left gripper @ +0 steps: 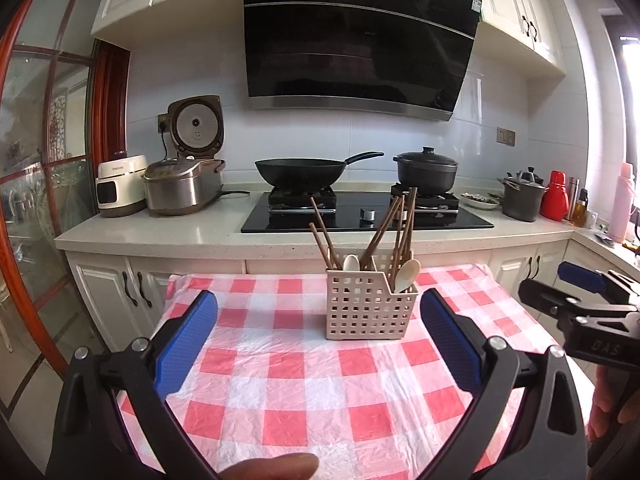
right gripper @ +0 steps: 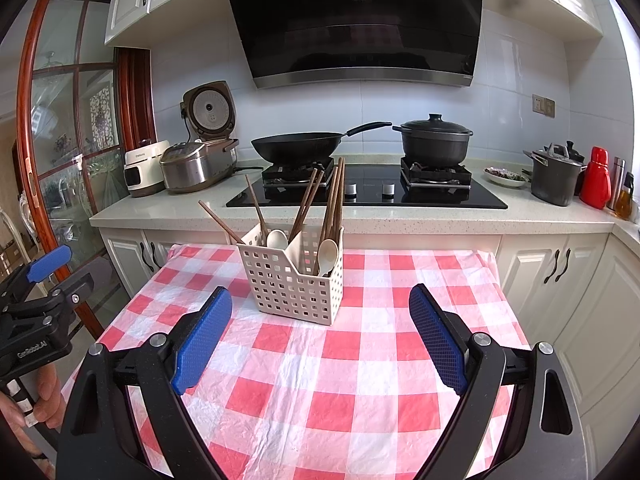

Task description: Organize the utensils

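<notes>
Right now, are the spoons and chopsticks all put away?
It looks that way. The chopsticks and both spoons stand in the white basket. No utensil lies loose on the checked cloth. The left gripper and right gripper are open and hold nothing. Nothing visible remains.

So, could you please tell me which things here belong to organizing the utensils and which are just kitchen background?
Part of the job:
- white slotted caddy
- wooden chopsticks
- two pale spoons
- left claw and right claw, both open and empty

Just lying about:
- wok
- lidded black pot
- rice cooker
- red flask
</notes>
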The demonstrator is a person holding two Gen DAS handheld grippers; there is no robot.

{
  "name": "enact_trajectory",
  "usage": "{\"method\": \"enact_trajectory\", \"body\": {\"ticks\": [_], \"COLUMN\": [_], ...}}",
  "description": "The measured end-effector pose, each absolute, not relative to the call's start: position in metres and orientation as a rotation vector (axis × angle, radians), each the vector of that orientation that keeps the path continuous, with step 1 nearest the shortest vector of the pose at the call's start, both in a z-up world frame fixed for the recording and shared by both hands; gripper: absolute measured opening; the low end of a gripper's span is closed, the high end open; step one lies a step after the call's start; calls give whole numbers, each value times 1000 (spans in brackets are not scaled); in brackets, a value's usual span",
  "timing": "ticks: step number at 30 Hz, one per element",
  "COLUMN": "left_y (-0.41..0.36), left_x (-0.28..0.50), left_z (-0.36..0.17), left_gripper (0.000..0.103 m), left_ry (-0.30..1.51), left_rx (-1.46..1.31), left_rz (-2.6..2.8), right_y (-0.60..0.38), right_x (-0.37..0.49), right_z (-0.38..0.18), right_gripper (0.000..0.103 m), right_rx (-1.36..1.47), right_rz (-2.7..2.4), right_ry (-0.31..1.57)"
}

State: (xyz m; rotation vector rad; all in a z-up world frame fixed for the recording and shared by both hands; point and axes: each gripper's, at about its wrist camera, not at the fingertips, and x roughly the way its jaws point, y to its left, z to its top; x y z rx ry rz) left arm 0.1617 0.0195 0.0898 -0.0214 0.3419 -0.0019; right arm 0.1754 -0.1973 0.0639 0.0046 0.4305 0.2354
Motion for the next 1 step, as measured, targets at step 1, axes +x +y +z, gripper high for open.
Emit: {"method": "enact_trajectory", "body": {"ticks": [1], "left_y": [19], "left_x": [162], "left_z": [90], "left_gripper": [98], "left_ry": [342], "left_rx": [-24], "left_rz": [-4], "right_y": [-197], "right_x": [176], "right_z": [64], "right_gripper": [84], "right_rx": [3], "right_rz": [236], "right_ry": [430]}}
